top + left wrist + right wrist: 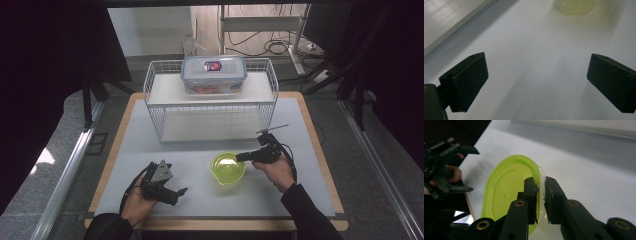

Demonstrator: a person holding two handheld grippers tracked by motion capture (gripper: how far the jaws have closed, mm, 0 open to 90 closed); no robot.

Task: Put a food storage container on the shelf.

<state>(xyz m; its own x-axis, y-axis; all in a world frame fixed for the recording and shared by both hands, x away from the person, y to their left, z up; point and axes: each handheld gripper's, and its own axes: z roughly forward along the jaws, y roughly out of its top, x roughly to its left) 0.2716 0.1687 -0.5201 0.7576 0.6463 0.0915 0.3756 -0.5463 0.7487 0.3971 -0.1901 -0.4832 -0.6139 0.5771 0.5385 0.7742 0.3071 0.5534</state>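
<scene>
— Grey matting covered the table (310, 165) where you worked, with dark curtains on both sides. What was on it?

— Take the white wire rack (155, 95) as the marker. It stood at the far side of the mat, and a clear lidded box (214, 74) sat on its upper shelf. Your green bowl (227, 168) rested on the mat in front of the rack, a little toward your right.

— And my right gripper?

— Your right gripper (541, 195) came at the bowl from its right side. Its jaws had closed almost fully over the rim, one inside the bowl and one outside, so you had the wall of the bowl pinched between them.

— The left one?

— Your left gripper (536, 82) lay low on the mat in front of the rack's left end, well apart from the bowl. Its jaws stood wide apart with nothing between them.

— How far along was I?

— By my reading, you had the grip and little else. The bowl looked to be sitting flat on the mat, not yet lifted. The lift and the carry, perhaps to the rack, were left to do.
</scene>
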